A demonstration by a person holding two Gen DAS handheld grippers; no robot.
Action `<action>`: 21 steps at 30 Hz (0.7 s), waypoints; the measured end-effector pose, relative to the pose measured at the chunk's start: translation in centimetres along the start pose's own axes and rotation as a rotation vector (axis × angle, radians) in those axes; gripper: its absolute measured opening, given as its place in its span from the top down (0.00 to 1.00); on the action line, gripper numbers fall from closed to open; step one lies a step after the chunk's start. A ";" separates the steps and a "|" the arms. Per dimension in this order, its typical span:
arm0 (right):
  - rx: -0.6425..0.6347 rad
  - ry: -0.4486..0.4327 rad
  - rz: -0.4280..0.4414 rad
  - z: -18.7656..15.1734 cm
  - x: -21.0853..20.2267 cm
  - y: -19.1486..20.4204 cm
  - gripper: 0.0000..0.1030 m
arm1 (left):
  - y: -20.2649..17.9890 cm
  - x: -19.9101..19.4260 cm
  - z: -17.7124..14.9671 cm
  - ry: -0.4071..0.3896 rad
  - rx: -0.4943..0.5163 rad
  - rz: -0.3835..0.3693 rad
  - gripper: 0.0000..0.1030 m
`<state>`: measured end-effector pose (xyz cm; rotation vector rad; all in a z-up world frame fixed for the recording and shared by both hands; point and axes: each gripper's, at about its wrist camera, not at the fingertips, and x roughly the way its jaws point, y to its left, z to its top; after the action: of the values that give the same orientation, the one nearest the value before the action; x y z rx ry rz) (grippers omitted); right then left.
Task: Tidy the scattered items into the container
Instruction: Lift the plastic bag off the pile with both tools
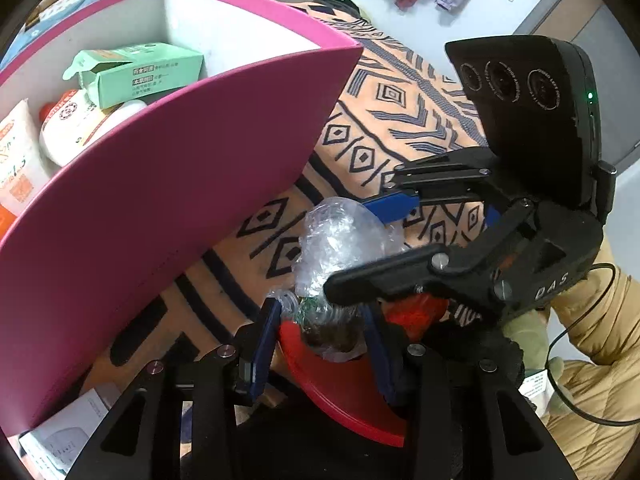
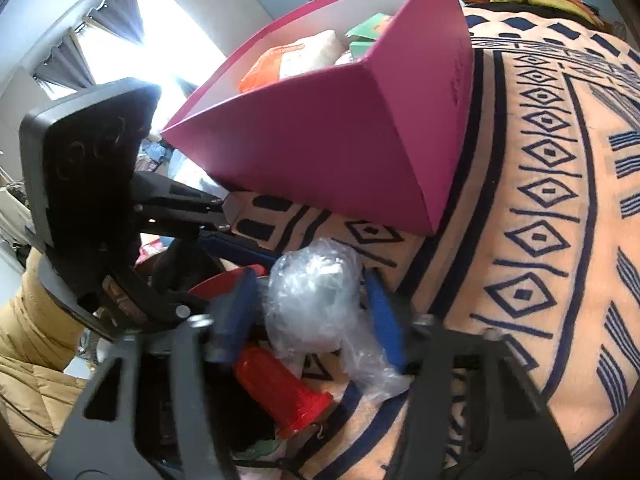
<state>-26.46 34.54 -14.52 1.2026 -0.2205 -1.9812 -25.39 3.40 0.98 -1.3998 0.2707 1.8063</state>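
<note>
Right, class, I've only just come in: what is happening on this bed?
A person holding two grippers is tidying clutter into a pink box, which already holds a green carton and tubes. The right gripper straddles a crumpled clear plastic bag. The left gripper brackets a red dish beside it. Neither thing is in the box yet.

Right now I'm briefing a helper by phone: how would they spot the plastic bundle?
Find the tall pink cardboard box on the orange patterned blanket. Just in front of its near corner sits the crumpled clear plastic bag. It alone is see-through and shiny, beside a solid red ribbed bottle.

One pink box (image 1: 168, 184), two tongs, one green carton (image 1: 140, 74)
</note>
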 end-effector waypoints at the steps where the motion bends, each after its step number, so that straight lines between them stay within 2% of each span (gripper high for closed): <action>1: 0.002 -0.004 0.001 0.0 -0.1 -0.1 0.59 | 0.1 -0.1 0.0 0.003 0.000 -0.001 0.59; 2: 0.010 -0.008 0.005 0.0 -0.2 -0.3 0.62 | 0.1 -0.3 0.0 0.006 0.000 -0.001 0.59; 8: 0.089 -0.046 0.085 0.0 -0.9 -1.7 0.64 | 0.7 -0.9 0.3 0.024 -0.007 -0.016 0.48; 13: 0.146 -0.078 0.152 0.1 -1.3 -2.5 0.65 | 0.5 -1.7 0.6 0.020 0.016 -0.019 0.48; 15: 0.161 -0.084 0.162 0.1 -1.4 -2.7 0.65 | 0.3 -2.0 0.7 0.015 0.033 -0.004 0.48; 17: 0.175 -0.090 0.173 0.1 -1.6 -3.0 0.65 | 0.4 -2.3 0.7 0.019 0.040 0.002 0.54; 21: 0.190 -0.088 0.170 -0.1 -1.7 -3.2 0.65 | 0.4 -2.8 0.6 0.029 0.054 0.016 0.58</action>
<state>-27.66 37.93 -15.09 1.1738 -0.5484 -1.8982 -25.97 2.26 3.54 -1.3900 0.3439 1.7797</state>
